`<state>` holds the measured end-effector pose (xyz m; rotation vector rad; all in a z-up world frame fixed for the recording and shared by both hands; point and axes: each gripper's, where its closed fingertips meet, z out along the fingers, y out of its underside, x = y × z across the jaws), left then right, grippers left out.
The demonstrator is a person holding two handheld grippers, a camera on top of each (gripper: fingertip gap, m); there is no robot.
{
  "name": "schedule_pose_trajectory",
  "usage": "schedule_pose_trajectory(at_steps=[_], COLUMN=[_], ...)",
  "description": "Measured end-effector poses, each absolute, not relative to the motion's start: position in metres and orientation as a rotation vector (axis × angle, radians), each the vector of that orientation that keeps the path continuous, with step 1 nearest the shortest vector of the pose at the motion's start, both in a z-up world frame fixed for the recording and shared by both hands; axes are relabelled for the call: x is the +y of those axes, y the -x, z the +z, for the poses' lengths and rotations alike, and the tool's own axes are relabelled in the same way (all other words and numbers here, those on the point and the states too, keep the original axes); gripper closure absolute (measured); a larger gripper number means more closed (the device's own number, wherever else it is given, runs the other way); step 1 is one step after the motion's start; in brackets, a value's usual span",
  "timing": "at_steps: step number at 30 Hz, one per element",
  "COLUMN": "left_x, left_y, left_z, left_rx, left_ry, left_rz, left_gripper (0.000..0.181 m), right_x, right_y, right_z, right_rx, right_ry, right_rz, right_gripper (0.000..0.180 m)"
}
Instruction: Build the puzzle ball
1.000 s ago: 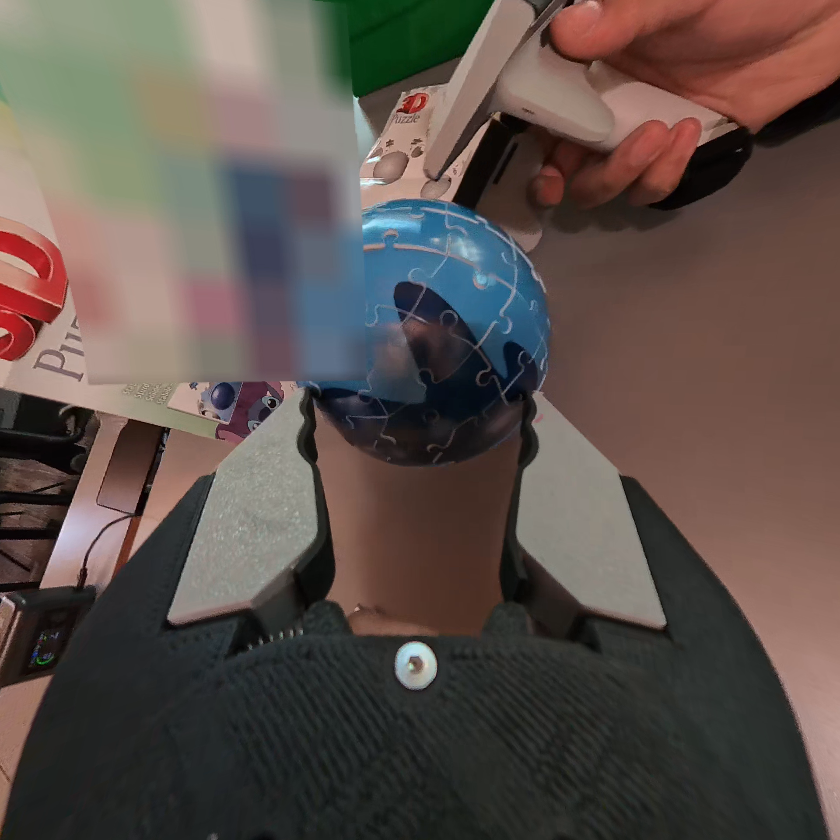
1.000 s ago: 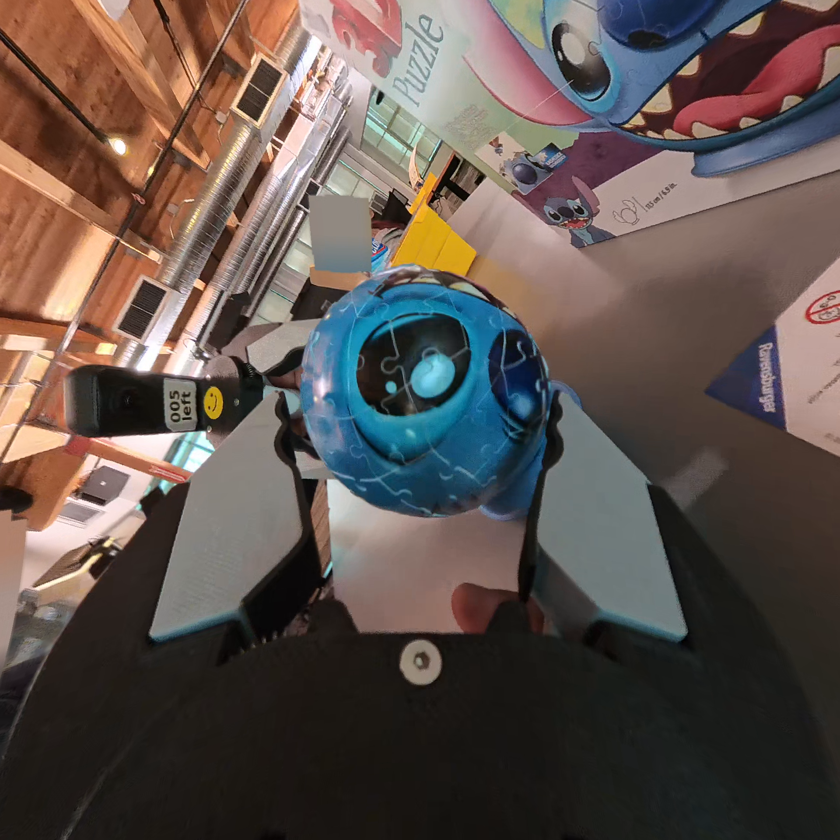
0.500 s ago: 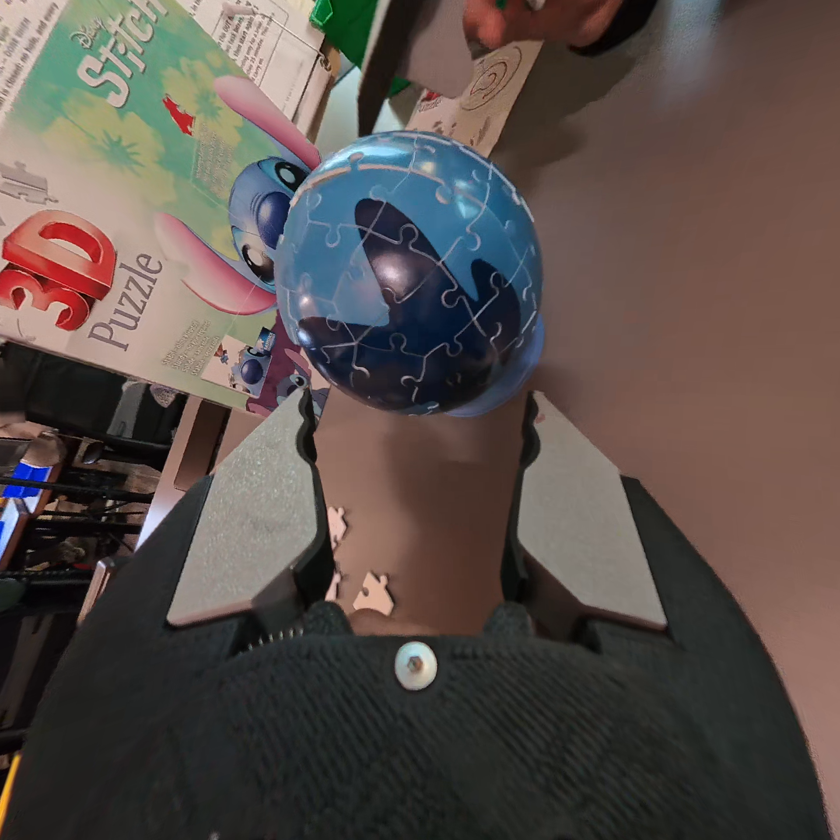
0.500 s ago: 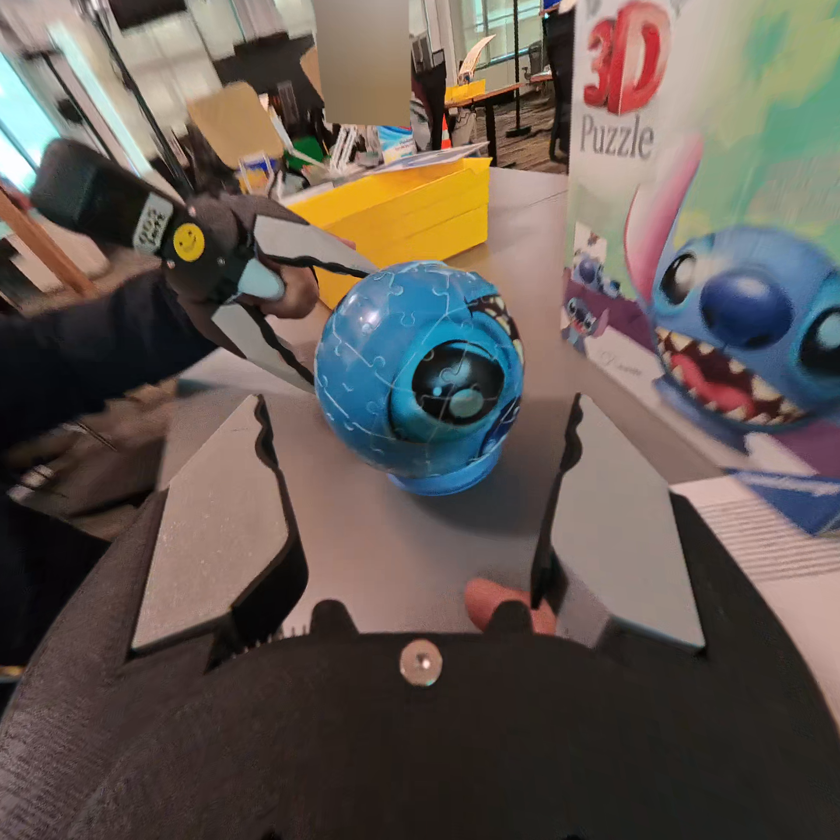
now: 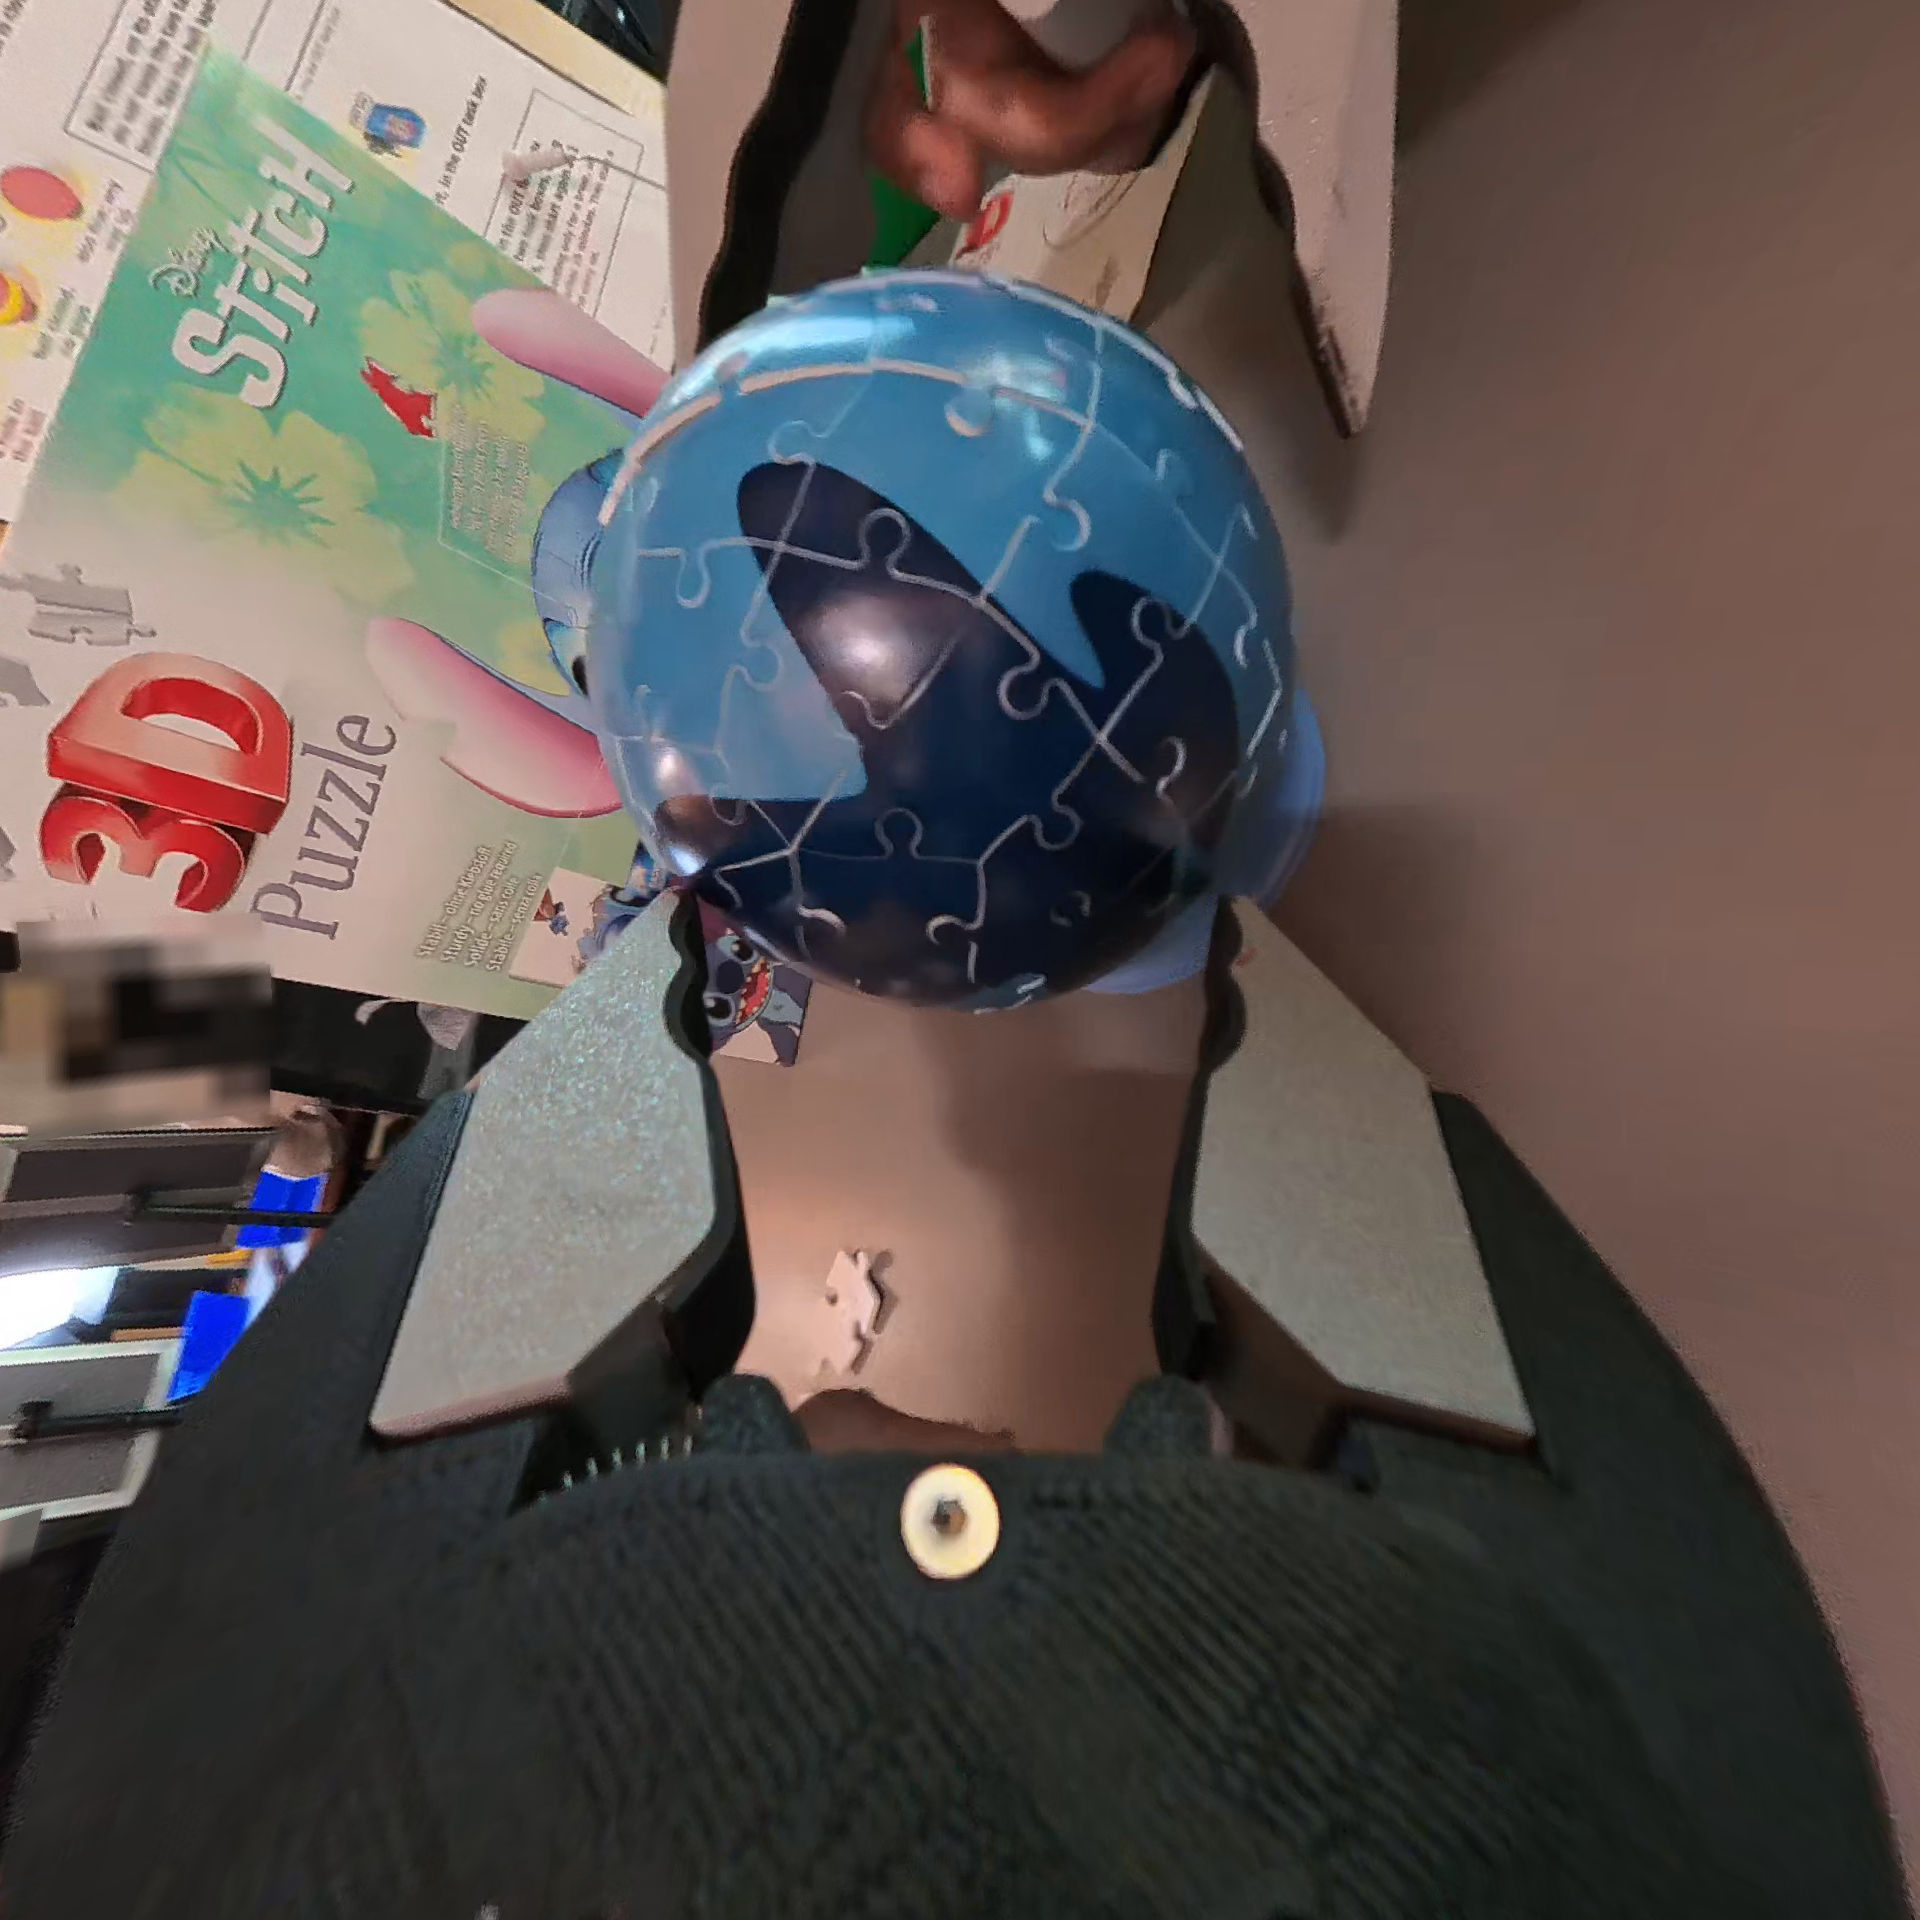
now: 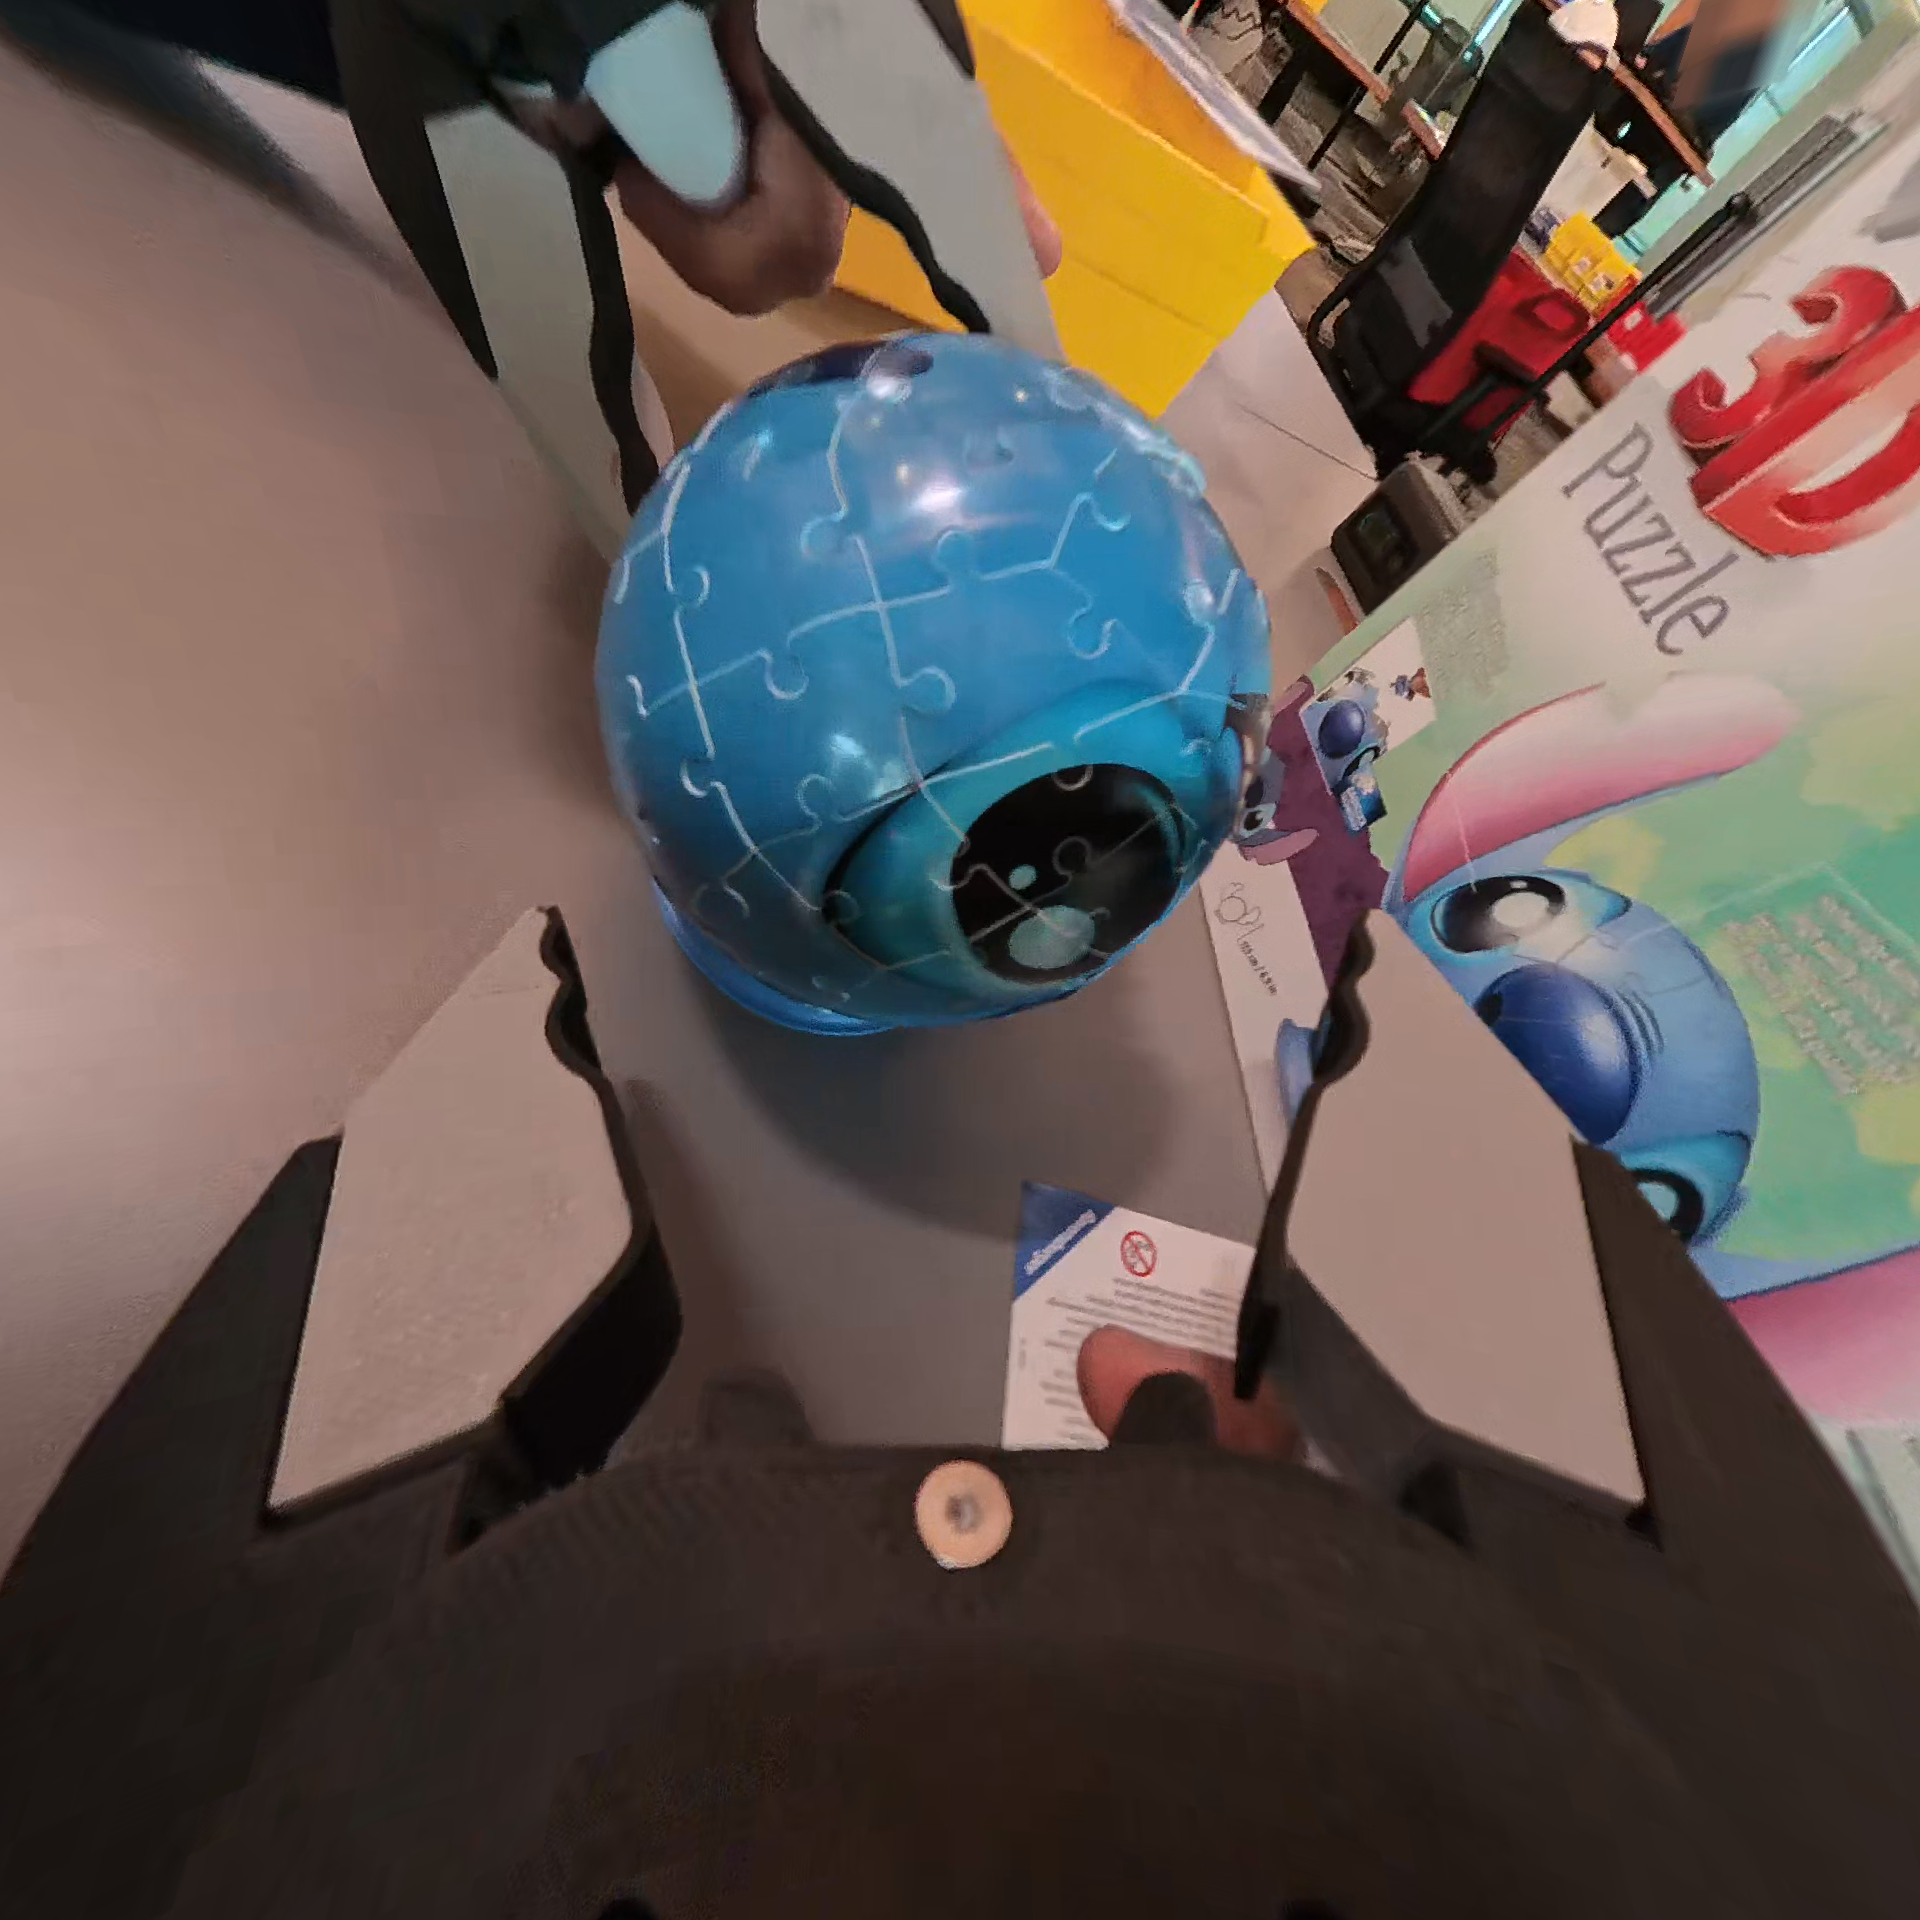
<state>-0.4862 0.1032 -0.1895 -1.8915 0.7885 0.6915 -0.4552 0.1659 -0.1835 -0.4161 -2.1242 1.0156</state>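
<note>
The puzzle ball [image 5: 945, 644] stood on its pale blue ring stand [image 6: 831, 1013] on the grey counter [image 6: 260, 727], and no gap showed on the faces turned to either camera. In the left wrist view it sat at twelve o'clock from the left gripper [image 5: 951, 935], whose jaws were spread about as wide as the ball's lower edge; whether the tips touched it could not be told, though they looked released rather than clenched. In the right wrist view the right gripper [image 6: 956, 956] was spread wide with the ball just ahead of its tips and clear of both, so it held nothing.

The puzzle box [image 6: 1662, 935] lay flat at three o'clock from the ball in the right wrist view, with a folded leaflet [image 6: 1122, 1309] near the right gripper's base. One loose puzzle piece [image 5: 860, 1309] lay face down on the counter at six o'clock from the ball in the left wrist view.

By my judgement the build was nearly finished. If that spare piece belongs in the shell, the good way is to pick it by its edge with one gripper, steady the ball lightly on the stand with the other, and press the piece in squarely. Squeezing the shell hard could pop neighbouring pieces out
</note>
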Motion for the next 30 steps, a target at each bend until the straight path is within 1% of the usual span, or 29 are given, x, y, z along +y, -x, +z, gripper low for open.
schedule_pose_trajectory(at_steps=[5,12,15,18,22,30], left_x=[0.103,0.107,0.110,0.110,0.110,0.109], left_y=[0.491,0.498,0.497,0.495,0.495,0.492], left_z=[-0.186,-0.195,-0.193,-0.193,-0.194,-0.193], left_rx=[0.847,0.909,0.898,0.890,0.864,0.839], left_ry=[1.833,1.821,1.810,1.811,1.846,1.862], left_rz=[0.777,0.828,0.823,0.801,0.739,0.676], left_gripper=[0.088,0.087,0.087,0.087,0.085,0.089], right_x=[0.164,0.154,0.152,0.152,0.149,0.146], right_y=[0.469,0.471,0.473,0.474,0.473,0.470], right_z=[-0.192,-0.199,-0.198,-0.194,-0.192,-0.189], right_rx=[-2.054,-2.027,-2.007,-1.997,-2.004,-2.000], right_ry=[0.259,0.136,0.147,0.169,0.185,0.261], right_rz=[0.830,0.782,0.799,0.835,0.857,0.940], right_gripper=[0.043,0.048,0.049,0.055,0.054,0.054])
